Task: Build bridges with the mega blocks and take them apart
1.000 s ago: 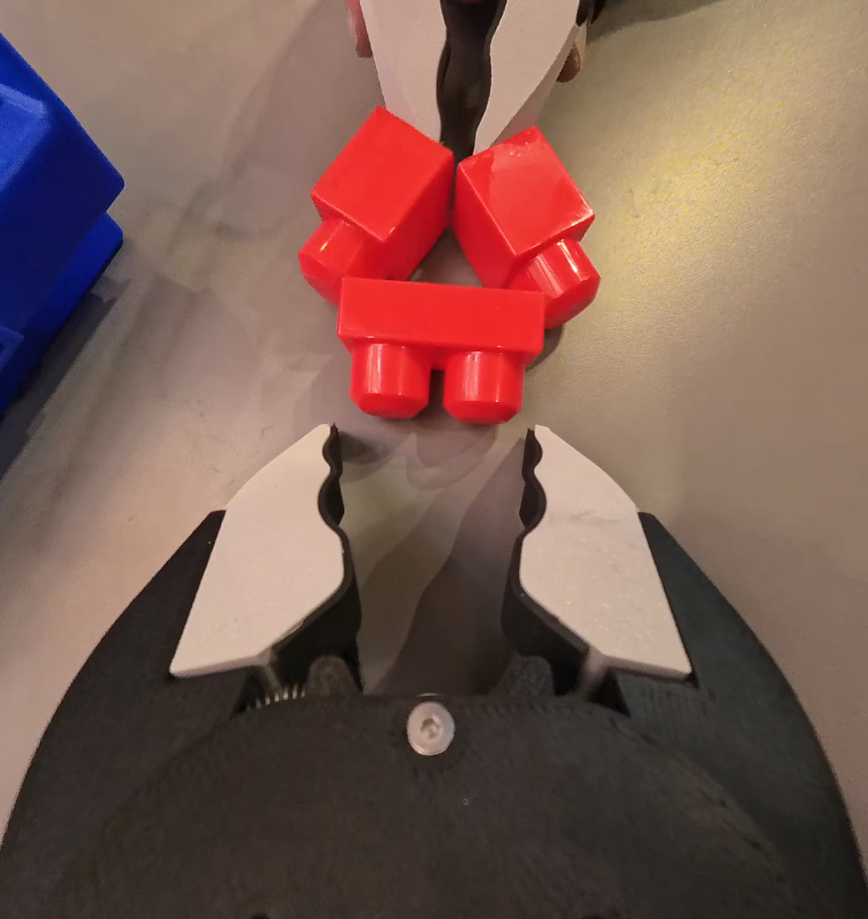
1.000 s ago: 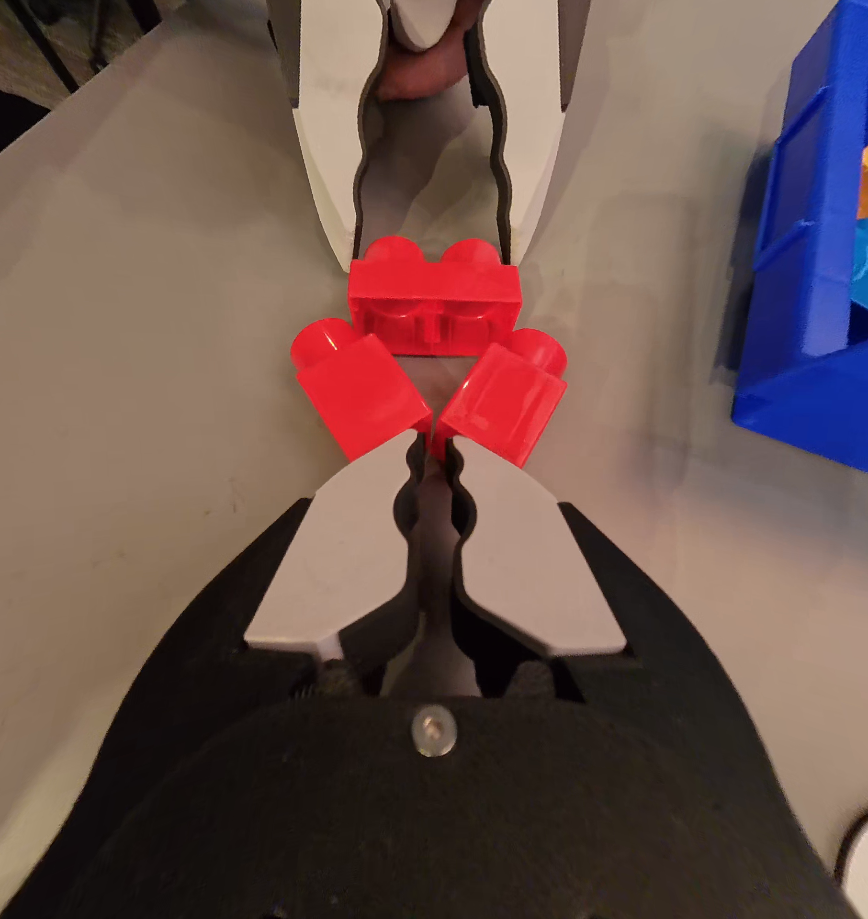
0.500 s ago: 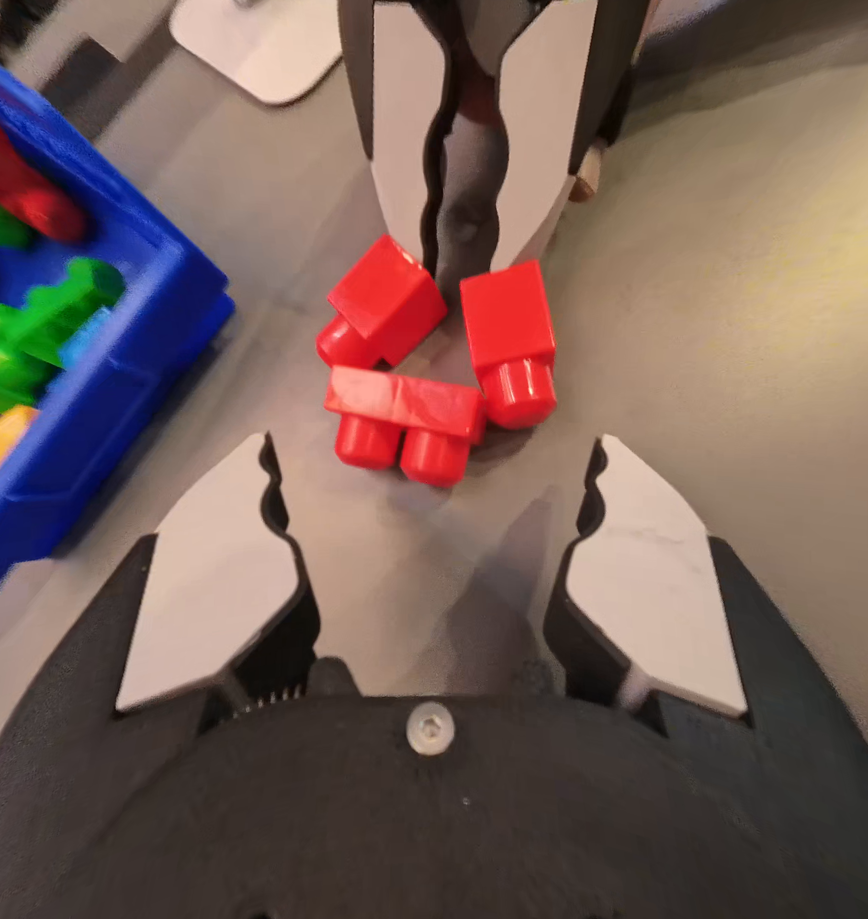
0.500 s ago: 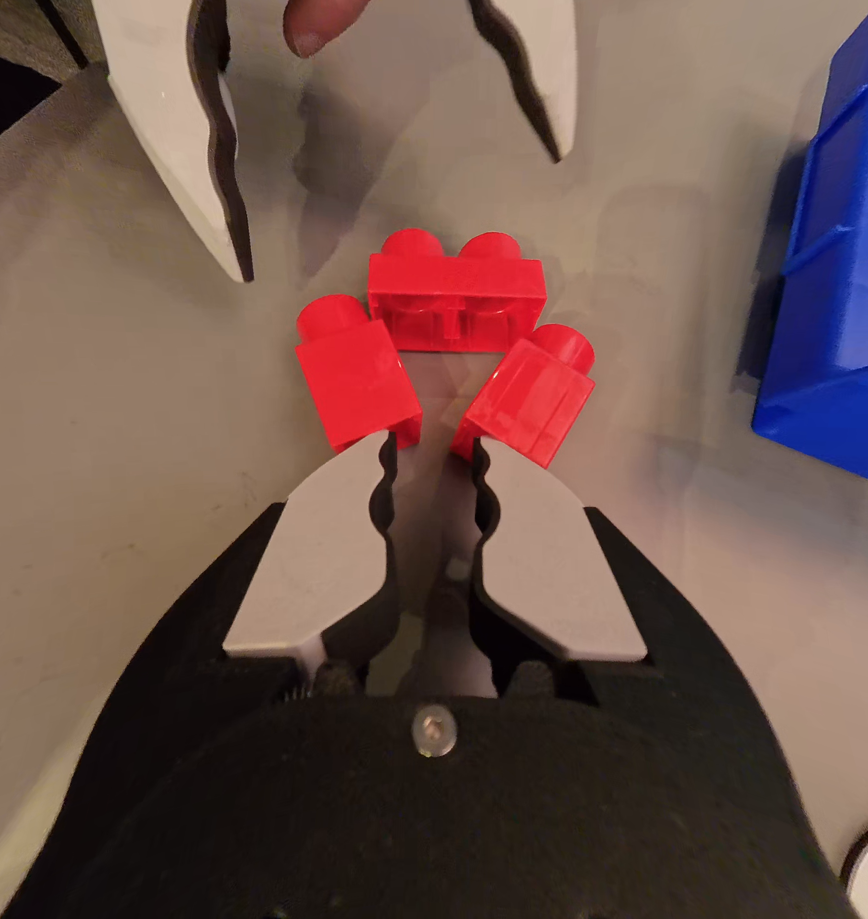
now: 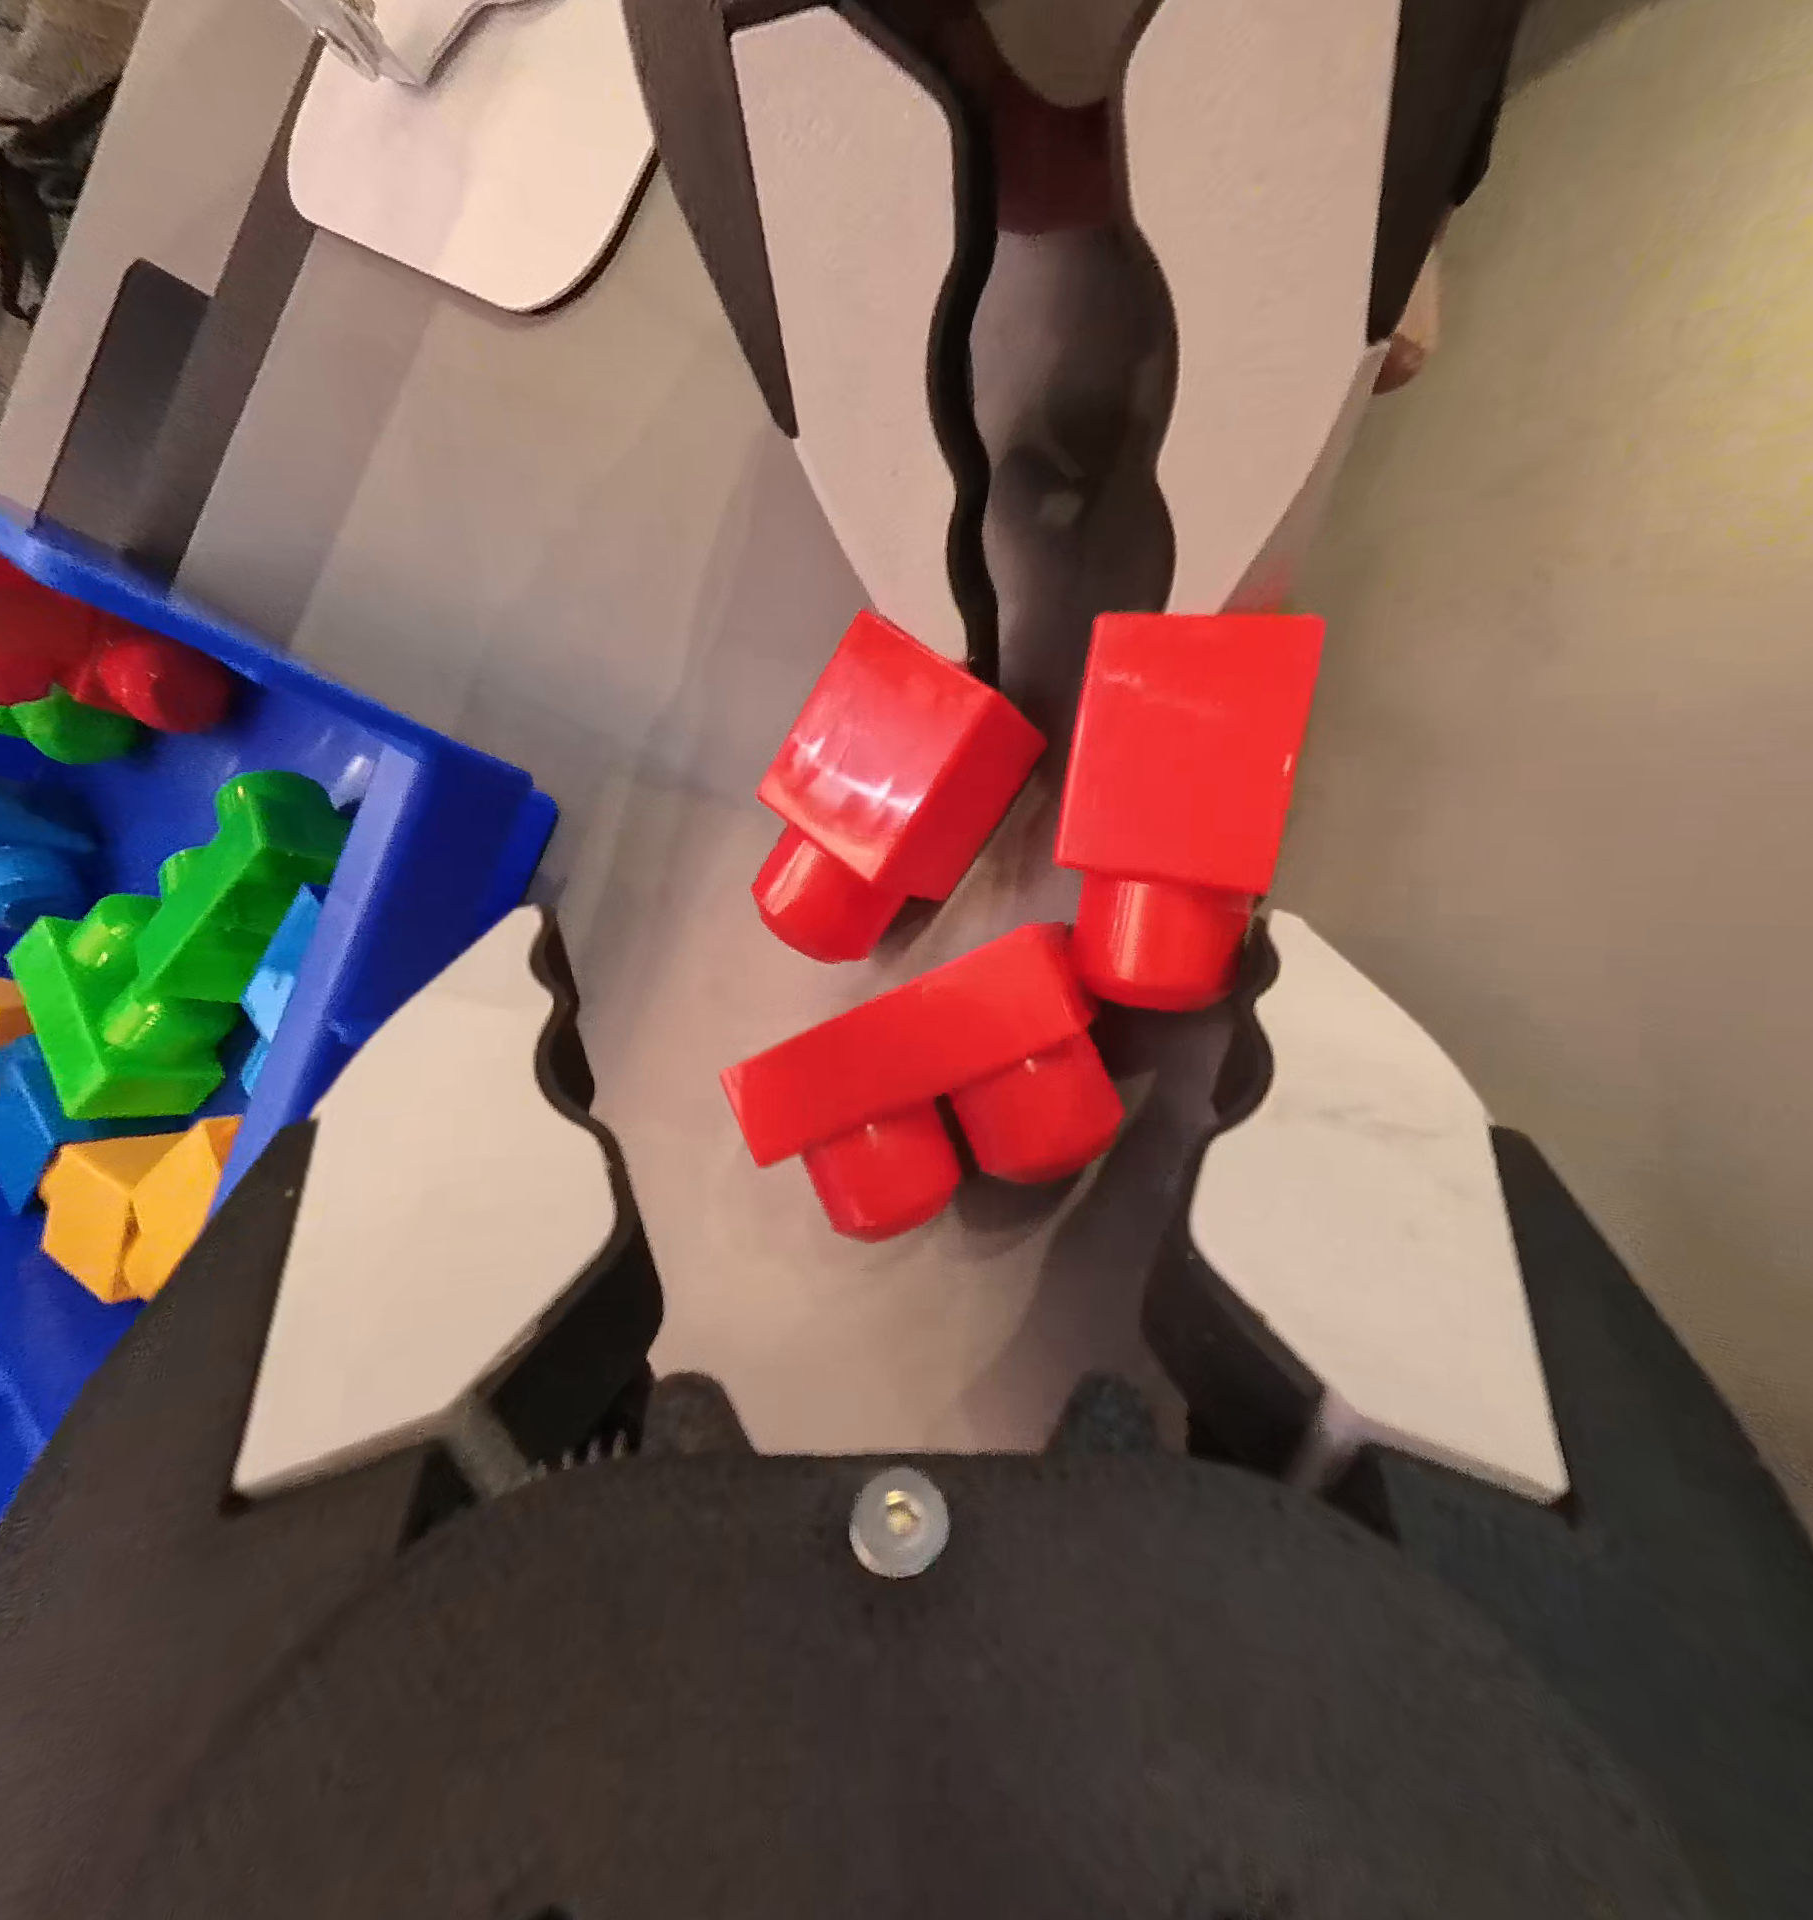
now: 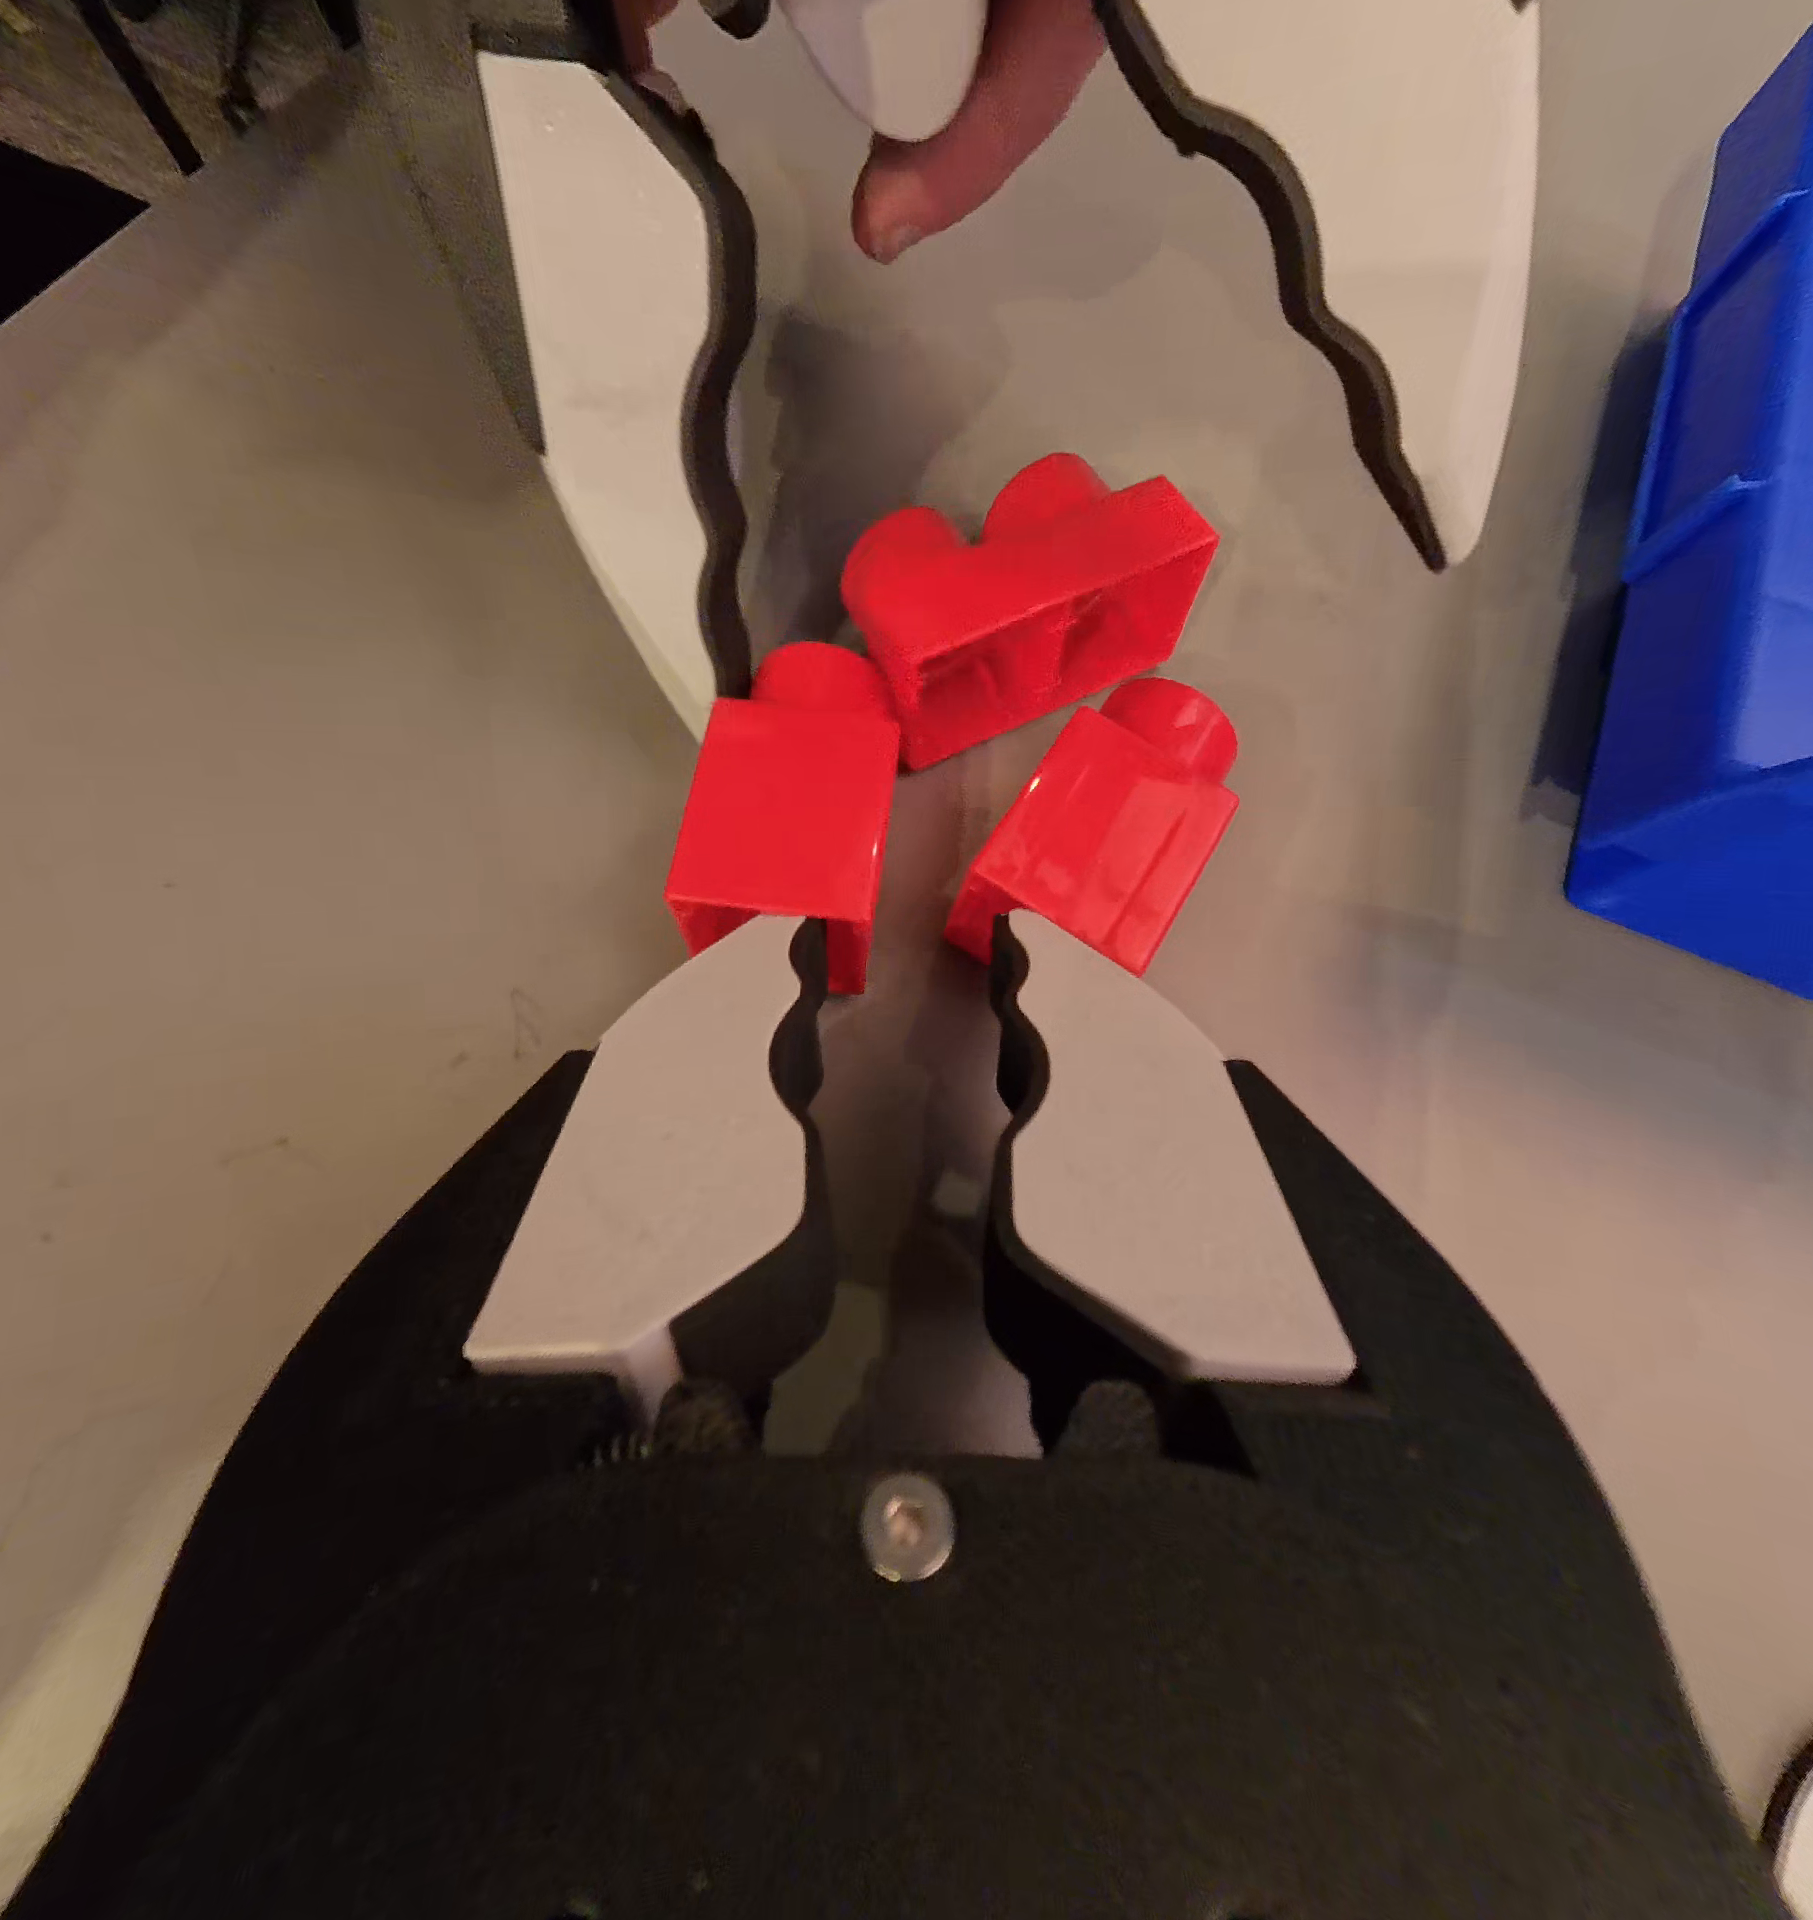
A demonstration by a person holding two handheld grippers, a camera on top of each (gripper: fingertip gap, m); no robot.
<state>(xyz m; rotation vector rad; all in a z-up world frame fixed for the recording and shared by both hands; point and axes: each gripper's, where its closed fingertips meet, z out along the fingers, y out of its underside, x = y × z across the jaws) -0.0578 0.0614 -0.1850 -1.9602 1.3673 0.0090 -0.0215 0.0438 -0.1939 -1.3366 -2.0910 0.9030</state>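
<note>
Left wrist view, three red blocks lying between spread left gripper fingers

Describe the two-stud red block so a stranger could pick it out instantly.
Start at the blue bin of mixed blocks on the grey table; beside it three red blocks lie loose between the two grippers. The two-stud red block lies on its side nearest the wide-open left gripper. It alone is long with two studs side by side; each neighbour has one.
</note>
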